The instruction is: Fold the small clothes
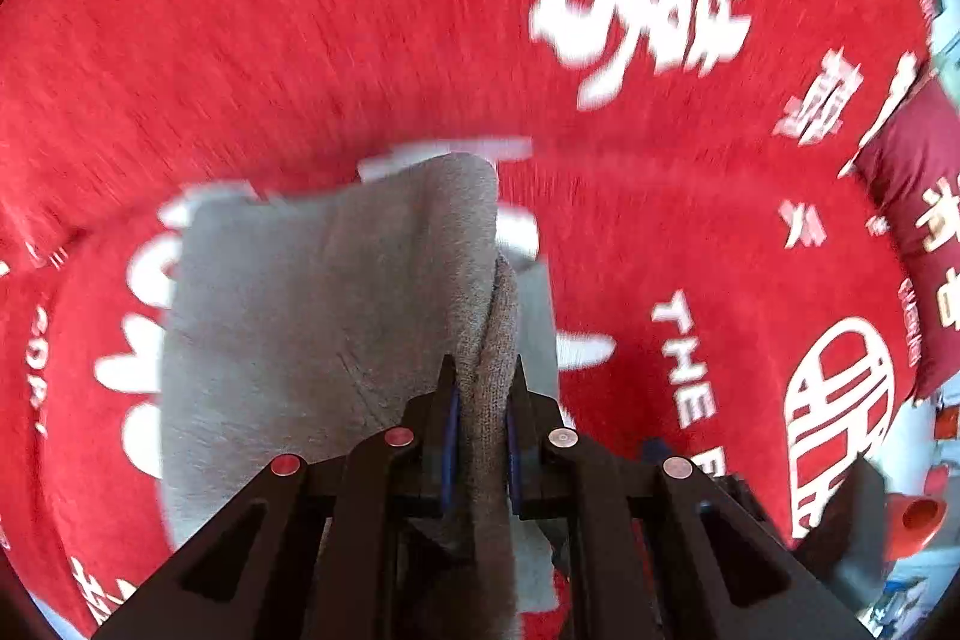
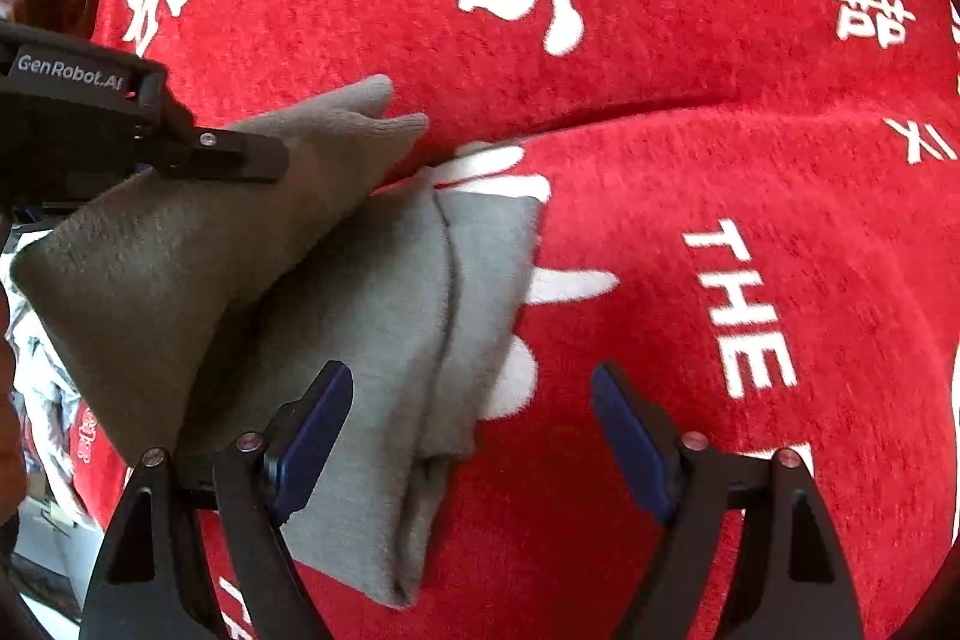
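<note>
A small grey knit garment (image 1: 312,292) lies on a red cover with white lettering. My left gripper (image 1: 483,388) is shut on a bunched edge of it, and a flap hangs lifted from the jaws. The right wrist view shows the same grey garment (image 2: 384,316): one layer lies flat and the lifted flap rises left toward the left gripper (image 2: 240,154). My right gripper (image 2: 474,400) stands open just above the cloth's right edge. Its left finger (image 2: 318,412) is over the cloth, its right finger (image 2: 624,430) over the red cover, and nothing is pinched between them.
The red cover (image 2: 690,196) fills both views, with a seam or fold running across it (image 2: 630,115). A dark red cushion (image 1: 912,220) sits at the far right in the left wrist view. An orange-red object (image 1: 912,520) stands beyond the cover's edge.
</note>
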`<state>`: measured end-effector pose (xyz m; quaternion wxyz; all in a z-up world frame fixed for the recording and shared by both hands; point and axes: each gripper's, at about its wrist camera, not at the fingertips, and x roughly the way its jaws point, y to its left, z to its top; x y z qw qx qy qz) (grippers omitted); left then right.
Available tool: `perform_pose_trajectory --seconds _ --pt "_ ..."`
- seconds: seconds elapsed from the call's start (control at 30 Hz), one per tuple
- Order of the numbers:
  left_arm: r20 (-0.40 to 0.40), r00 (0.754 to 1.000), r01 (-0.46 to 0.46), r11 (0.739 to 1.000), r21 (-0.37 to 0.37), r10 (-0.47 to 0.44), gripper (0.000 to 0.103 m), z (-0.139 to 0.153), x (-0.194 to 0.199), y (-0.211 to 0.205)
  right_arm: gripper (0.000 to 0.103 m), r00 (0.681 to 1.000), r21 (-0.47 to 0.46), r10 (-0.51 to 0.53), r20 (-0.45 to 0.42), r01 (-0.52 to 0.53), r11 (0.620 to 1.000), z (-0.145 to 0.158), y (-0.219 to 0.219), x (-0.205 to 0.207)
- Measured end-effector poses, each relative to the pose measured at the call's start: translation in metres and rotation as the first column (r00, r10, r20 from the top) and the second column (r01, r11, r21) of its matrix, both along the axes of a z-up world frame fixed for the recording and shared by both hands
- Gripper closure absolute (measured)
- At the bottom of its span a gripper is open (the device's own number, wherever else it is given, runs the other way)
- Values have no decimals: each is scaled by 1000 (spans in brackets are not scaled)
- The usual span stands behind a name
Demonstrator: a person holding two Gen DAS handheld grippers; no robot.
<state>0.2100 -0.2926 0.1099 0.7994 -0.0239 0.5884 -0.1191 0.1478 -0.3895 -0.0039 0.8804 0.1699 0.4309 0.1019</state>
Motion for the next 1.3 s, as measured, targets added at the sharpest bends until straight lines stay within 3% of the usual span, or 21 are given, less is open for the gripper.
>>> perform_pose_trajectory --seconds 0.07,0.1,0.13,0.17,0.2,0.23,0.27,0.4,0.5,0.57,0.67,0.73,0.87,0.93,1.07,1.17,1.23,1.3 --pt "-112 994 6 1000 -13 -7 89 -41 5 -8 19 1000 1 -14 -18 14 1000 -4 -6 -1" --pt "-124 992 9 1000 -13 -11 86 -49 4 -10 19 999 0 -19 -26 19 1000 -5 -9 -3" --pt "-77 997 23 999 -23 -24 82 -47 0 -11 19 999 -1 -22 -29 22 1000 -5 -11 -4" --pt "-57 997 45 998 -38 -47 61 -41 -3 -13 19 999 -4 -23 -27 23 1000 -4 -14 -7" --pt "-66 995 73 995 -64 -77 23 -36 -5 -15 19 999 -8 -24 -25 24 1000 -3 -16 -9" --pt "-80 993 86 994 -71 -91 5 -33 -6 -16 19 999 -12 -24 -24 23 1000 -2 -19 -11" --pt "-76 993 85 994 -67 -90 0 -24 -9 -15 19 999 -10 -26 -25 25 1000 -1 -21 -12" --pt "-14 989 145 987 -65 -146 0 9 -24 3 19 999 45 -46 -17 47 998 9 -30 -15" --pt "54 992 118 989 -94 -114 0 31 -40 42 18 1000 107 -29 4 29 994 20 -29 -21" --pt "106 992 80 995 -67 -73 0 36 -52 75 18 1000 133 5 13 -7 991 27 -21 -24" --pt "167 986 -26 998 62 15 0 26 -65 119 18 996 119 63 60 -70 990 43 0 -29" --pt "180 982 -78 991 111 57 0 14 -71 133 18 987 104 114 117 -126 987 58 16 -34" --pt "136 986 -114 987 113 98 0 -16 -79 151 18 945 33 281 164 -290 956 80 62 -35" --pt "112 990 -98 984 147 82 0 -30 -80 148 18 925 12 356 135 -361 933 74 80 -33" --pt "92 995 12 984 178 -29 1 -42 -98 134 18 885 86 455 -98 -448 890 28 82 -31" --pt "157 986 23 987 160 -49 1 -28 -105 130 18 905 112 404 -135 -391 914 17 54 -43" --pt "214 977 -17 991 135 -13 1 -16 -100 129 18 933 162 347 -91 -330 930 29 32 -50" --pt "223 974 -51 994 94 29 1 -11 -94 128 18 958 171 284 -32 -275 946 47 19 -49"
